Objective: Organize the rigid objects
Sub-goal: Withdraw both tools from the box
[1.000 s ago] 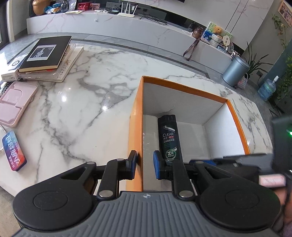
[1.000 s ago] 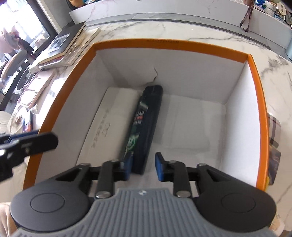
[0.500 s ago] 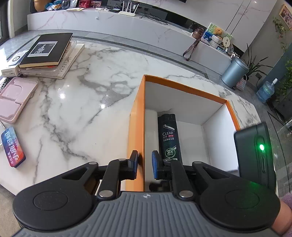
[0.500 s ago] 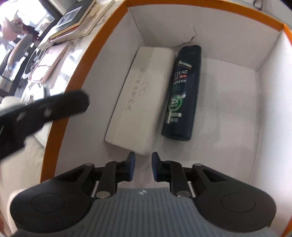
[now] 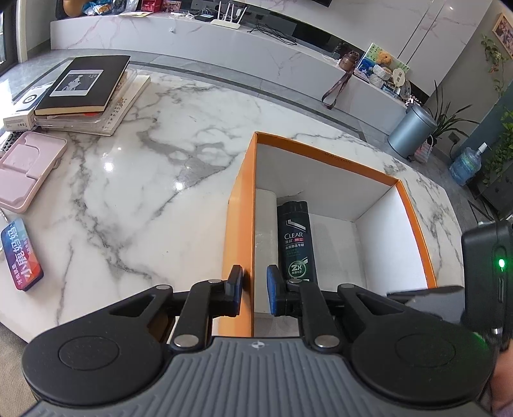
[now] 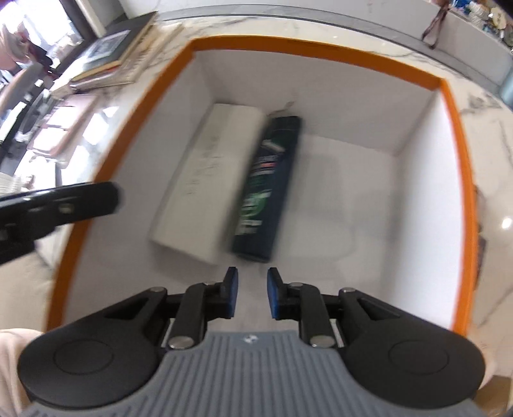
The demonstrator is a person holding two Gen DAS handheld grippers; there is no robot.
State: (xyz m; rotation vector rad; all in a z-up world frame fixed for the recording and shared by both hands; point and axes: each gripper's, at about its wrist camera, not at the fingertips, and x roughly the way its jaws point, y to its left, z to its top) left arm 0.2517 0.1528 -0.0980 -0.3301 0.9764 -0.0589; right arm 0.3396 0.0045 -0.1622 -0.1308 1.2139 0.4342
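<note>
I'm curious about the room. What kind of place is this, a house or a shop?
Probably a home living room: a marble table with stacked books, a wifi router on the long TV-style counter, and a water jug by houseplants.

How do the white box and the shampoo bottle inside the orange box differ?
The white box is plain white, flat and rectangular; the shampoo bottle is dark with green and white CLEAR labelling and rounded. The white box lies nearer the orange box's left wall, the shampoo bottle toward the middle. The white box looks wider than the shampoo bottle. Both lie flat, side by side lengthwise on the floor of the orange box, and neither is held.
</note>
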